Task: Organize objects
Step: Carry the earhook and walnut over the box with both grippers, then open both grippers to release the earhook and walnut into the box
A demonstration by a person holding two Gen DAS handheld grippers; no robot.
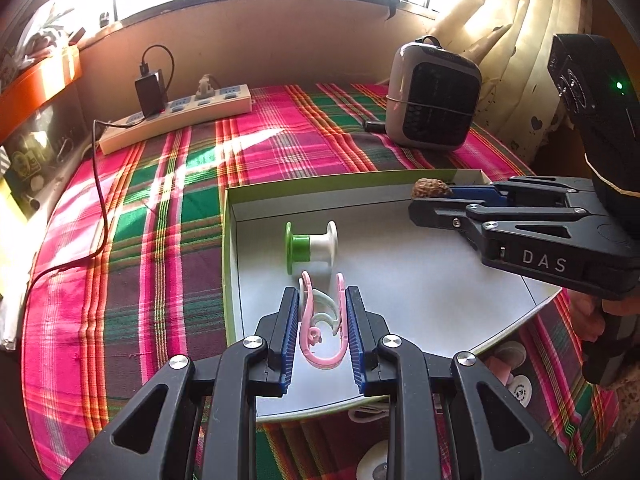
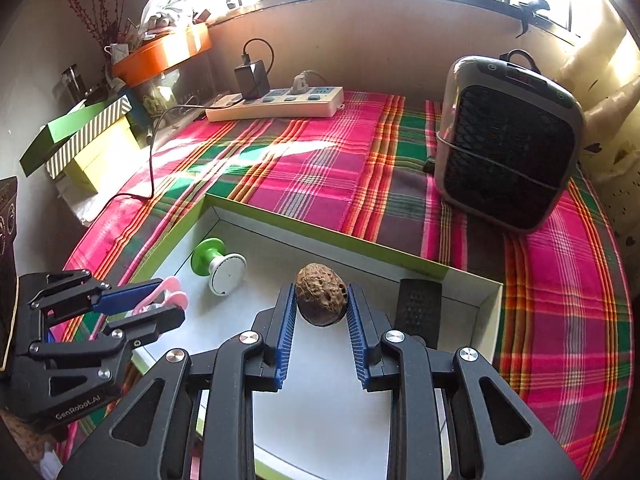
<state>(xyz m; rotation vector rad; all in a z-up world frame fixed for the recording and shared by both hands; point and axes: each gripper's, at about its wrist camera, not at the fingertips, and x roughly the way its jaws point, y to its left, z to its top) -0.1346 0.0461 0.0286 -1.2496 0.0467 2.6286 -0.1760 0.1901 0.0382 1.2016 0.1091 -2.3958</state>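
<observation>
A shallow box [image 1: 240,196] [image 2: 280,220] with green outer walls and a white floor lies on the plaid cloth. Inside it rests a green and white spool [image 1: 311,245] [image 2: 218,266], and a black ribbed piece [image 2: 418,308] sits near its far right corner. My left gripper [image 1: 323,322] [image 2: 158,298] is shut on a pink and white clip [image 1: 322,320] [image 2: 168,294], held over the box's near part. My right gripper [image 2: 321,312] [image 1: 430,194] is shut on a brown walnut [image 2: 321,299] [image 1: 430,189], held above the box floor.
A grey fan heater [image 1: 434,98] [image 2: 506,144] stands at the back right. A white power strip [image 1: 176,118] [image 2: 276,104] with a black charger lies at the back left, its cable trailing over the cloth. Round white objects [image 1: 516,388] lie under the box's near edge. Stacked boxes [image 2: 84,144] sit far left.
</observation>
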